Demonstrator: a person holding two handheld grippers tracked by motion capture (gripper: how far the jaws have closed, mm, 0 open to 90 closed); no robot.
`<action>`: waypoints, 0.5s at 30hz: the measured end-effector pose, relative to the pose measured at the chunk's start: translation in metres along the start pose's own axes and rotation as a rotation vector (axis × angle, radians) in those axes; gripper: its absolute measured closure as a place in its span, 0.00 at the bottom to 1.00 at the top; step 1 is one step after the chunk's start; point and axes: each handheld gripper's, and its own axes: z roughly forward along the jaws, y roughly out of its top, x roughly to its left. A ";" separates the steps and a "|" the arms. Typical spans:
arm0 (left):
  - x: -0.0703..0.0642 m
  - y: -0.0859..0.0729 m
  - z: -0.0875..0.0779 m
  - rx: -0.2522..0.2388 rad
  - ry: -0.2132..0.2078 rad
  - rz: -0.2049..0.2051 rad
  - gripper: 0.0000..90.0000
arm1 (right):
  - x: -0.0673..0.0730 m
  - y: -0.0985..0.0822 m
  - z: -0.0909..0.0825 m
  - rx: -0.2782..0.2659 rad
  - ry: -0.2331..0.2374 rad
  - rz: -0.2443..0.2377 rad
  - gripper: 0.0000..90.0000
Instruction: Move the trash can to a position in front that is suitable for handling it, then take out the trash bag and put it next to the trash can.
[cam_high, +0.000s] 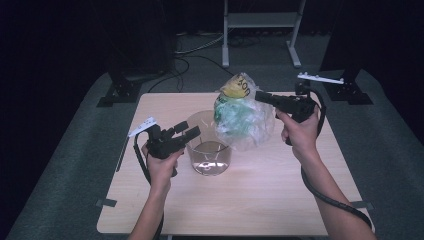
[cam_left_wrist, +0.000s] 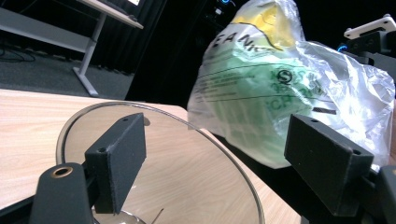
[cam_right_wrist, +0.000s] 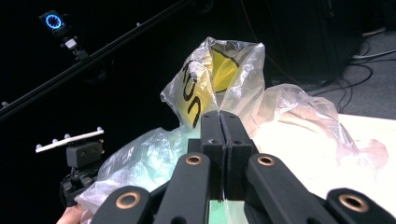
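A clear plastic bag (cam_high: 242, 117) with green contents and a yellow printed top was held above the tabletop (cam_high: 250, 200) by the right gripper (cam_high: 260, 96), whose jaws were seen pressed together on the bag's film. In the right gripper view the two jaws met with no gap, and the crumpled bag (cam_right_wrist: 224, 79) rose just beyond them, its yellow patch uppermost. In the high view the bag hung just beside and partly over the far right rim of a clear round container (cam_high: 209, 145), which stood upright near the middle of the tabletop; whether the bag touched the rim could not be told. The left gripper (cam_high: 196, 133) was held at the container's left side by the left hand (cam_high: 162, 167), with its jaws reaching over the near left part of the rim. Those jaws stood wide apart and gripped nothing. In the left gripper view one jaw was seen over the container's open mouth (cam_left_wrist: 140, 140) and the other further right, in front of the bag (cam_left_wrist: 280, 88), with bare space between them. The right gripper's grey plate (cam_left_wrist: 373, 25) was glimpsed at the upper right edge of that view, behind the bag. The floor (cam_high: 390, 135) around the tabletop was grey, and the background was dark.
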 end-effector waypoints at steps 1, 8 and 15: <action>0.000 0.000 0.000 -0.001 0.005 -0.003 0.21 | 0.000 0.001 -0.002 -0.004 -0.005 -0.002 1.00; 0.003 -0.001 0.002 0.010 0.010 -0.013 0.21 | -0.011 0.004 -0.016 -0.021 -0.038 0.012 1.00; 0.000 -0.002 0.004 0.013 0.001 -0.004 0.21 | -0.031 -0.003 -0.027 -0.023 -0.056 0.054 1.00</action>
